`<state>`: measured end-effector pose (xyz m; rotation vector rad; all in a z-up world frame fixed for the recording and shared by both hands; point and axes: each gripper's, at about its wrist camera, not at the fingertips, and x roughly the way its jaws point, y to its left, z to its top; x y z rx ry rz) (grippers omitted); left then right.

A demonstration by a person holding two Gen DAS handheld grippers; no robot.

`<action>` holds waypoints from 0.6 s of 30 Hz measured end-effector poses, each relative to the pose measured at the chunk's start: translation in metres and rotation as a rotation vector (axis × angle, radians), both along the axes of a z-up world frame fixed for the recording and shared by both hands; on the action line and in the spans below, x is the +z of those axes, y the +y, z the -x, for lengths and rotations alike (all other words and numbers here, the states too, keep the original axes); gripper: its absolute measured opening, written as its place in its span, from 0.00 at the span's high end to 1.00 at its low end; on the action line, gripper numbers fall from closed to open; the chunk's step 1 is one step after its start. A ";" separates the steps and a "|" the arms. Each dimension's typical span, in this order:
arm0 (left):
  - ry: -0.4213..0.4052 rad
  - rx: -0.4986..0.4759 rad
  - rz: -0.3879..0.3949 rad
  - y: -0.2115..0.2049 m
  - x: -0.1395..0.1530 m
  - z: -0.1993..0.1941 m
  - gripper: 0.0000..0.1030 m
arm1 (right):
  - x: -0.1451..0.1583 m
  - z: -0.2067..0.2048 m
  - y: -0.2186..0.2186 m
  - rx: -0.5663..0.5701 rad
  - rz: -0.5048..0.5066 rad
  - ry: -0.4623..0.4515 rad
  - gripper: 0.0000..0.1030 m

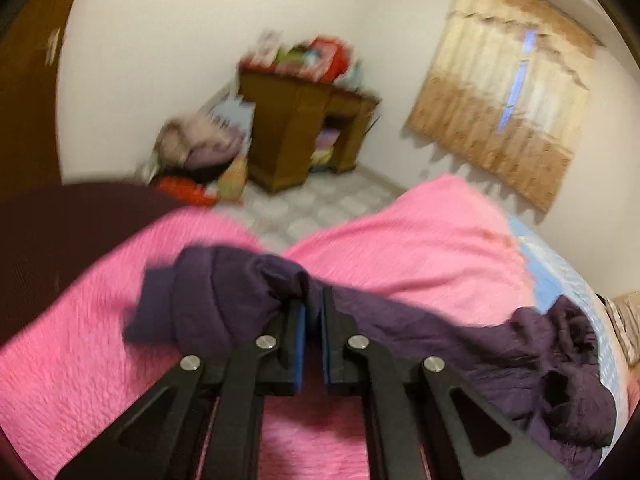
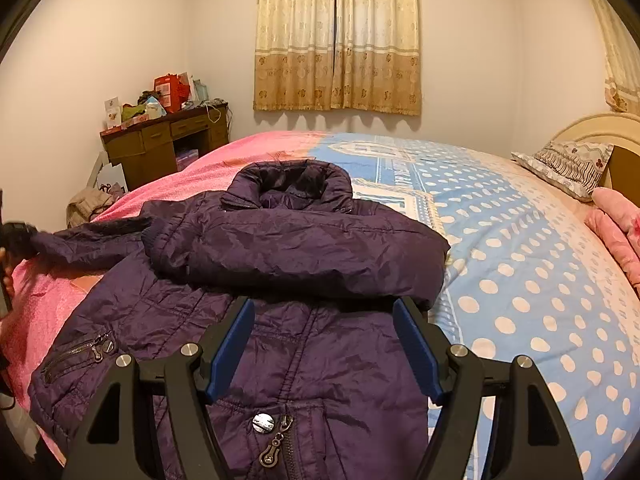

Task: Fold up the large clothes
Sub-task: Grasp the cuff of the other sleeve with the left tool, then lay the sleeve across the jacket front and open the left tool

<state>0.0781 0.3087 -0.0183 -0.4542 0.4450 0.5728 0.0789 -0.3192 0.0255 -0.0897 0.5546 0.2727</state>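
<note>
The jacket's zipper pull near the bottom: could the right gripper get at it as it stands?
Probably yes. The right gripper is open and hovers over the jacket; the zipper pull lies exposed just beneath it, with nothing covering it.

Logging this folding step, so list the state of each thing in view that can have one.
Purple jacket: front up on the bed, zipped, one sleeve folded across the chest.
Other sleeve: cuff end pinched, pulled out sideways.
Left gripper: shut on the sleeve.
Right gripper: open above the jacket front, holding nothing.
Curtains: drawn.
Chest pocket zipper: closed.
</note>
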 end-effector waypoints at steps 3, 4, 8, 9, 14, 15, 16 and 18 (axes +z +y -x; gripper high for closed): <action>-0.062 -0.091 -0.114 -0.036 0.041 -0.008 0.95 | 0.003 0.000 -0.007 -0.018 -0.025 -0.007 0.30; -0.084 -0.129 -0.152 -0.051 0.055 -0.012 0.95 | 0.004 0.001 -0.011 -0.024 -0.035 -0.012 0.30; -0.166 -0.323 -0.213 -0.123 0.100 -0.044 0.95 | 0.007 0.006 -0.023 -0.047 -0.050 -0.026 0.30; -0.176 -0.371 -0.218 -0.142 0.106 -0.053 0.95 | 0.008 0.008 -0.026 -0.052 -0.051 -0.028 0.30; -0.210 -0.611 -0.248 -0.257 0.118 -0.100 0.95 | 0.012 0.023 -0.055 -0.106 -0.052 -0.042 0.30; -0.207 -0.651 -0.255 -0.277 0.116 -0.107 0.95 | 0.012 0.027 -0.063 -0.122 -0.053 -0.044 0.30; -0.198 -0.692 -0.263 -0.298 0.112 -0.114 0.95 | 0.012 0.030 -0.071 -0.136 -0.055 -0.043 0.30; -0.174 -0.761 -0.293 -0.337 0.101 -0.125 0.95 | 0.009 0.034 -0.084 -0.165 -0.058 -0.036 0.30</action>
